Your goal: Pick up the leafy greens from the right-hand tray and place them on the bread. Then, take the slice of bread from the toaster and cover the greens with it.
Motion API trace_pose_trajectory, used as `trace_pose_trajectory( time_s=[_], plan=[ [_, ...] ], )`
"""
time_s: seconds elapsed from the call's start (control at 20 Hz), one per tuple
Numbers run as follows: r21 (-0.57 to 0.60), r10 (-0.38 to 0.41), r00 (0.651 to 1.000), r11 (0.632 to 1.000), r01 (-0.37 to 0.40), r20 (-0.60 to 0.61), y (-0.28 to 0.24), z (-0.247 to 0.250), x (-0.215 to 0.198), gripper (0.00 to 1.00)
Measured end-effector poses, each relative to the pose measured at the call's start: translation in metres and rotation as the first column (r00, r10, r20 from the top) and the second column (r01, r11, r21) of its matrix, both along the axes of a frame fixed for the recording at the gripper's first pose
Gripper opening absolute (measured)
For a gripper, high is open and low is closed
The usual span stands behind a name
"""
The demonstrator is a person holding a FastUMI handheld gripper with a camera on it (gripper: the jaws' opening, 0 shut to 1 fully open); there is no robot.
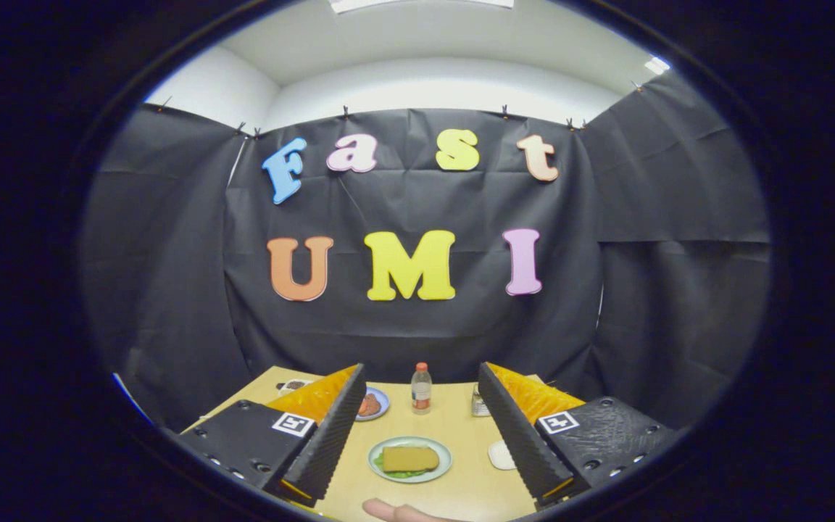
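Fingertip (399,512) pokes in nearest. Gripper (421,428) spread wide, holding nothing. Green plate (441,471) lies between its fingers on the wooden table (454,428); a bread slice (409,458) covers the leafy greens (397,473). Beyond the plate: small bottle (422,388), left of it a blue dish (372,404), right a metal toaster rack (480,403).

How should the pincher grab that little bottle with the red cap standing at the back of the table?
Probably around its straight middle, coming level from the front. The bottle stands upright beyond the plate, and its round body suits a sideways squeeze. The gripper is open, fingers wide apart and holding nothing.
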State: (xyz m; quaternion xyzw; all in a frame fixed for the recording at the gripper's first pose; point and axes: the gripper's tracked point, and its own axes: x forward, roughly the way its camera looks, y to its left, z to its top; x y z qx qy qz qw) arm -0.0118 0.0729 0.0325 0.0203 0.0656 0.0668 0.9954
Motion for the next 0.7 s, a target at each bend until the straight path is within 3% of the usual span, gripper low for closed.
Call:
trace_pose_trajectory(
  time_s=[0.7],
  plan=[
    [-0.057, 0.026, 0.999, 0.998, -0.023, 0.04, 0.017, 0.007, -0.009, 0.95]
  ],
)
